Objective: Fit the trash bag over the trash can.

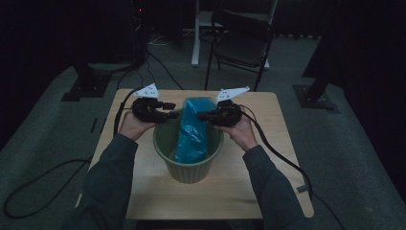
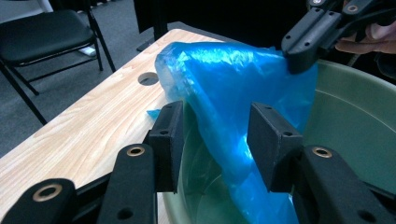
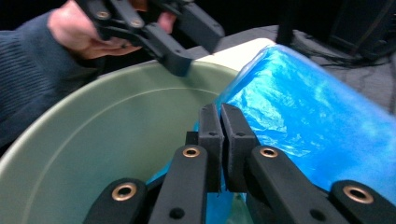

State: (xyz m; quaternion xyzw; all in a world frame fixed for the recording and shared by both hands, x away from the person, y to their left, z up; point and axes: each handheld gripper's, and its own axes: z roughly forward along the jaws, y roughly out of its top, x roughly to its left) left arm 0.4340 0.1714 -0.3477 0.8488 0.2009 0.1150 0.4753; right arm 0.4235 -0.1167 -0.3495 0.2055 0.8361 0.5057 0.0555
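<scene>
A pale green plastic bin [image 1: 189, 168] stands mid-table with a blue plastic bag [image 1: 191, 127] rising out of it. My right gripper [image 1: 203, 116] is shut on the bag's upper right edge; in the right gripper view its jaws [image 3: 220, 135] pinch the blue film [image 3: 317, 121] over the bin's inside wall [image 3: 107, 140]. My left gripper [image 1: 170, 110] hovers at the bin's left rim, open. In the left gripper view its jaws [image 2: 215, 140] stand wide on either side of a fold of the bag [image 2: 233, 79], with the pads off it. The right gripper [image 2: 299, 60] holds the bag's top corner there.
The light wooden table [image 1: 143, 177] has a round hole [image 2: 148, 78] near its far edge. A black folding chair [image 1: 242, 40] stands behind the table. Cables trail from both grippers over the table's sides to the grey floor.
</scene>
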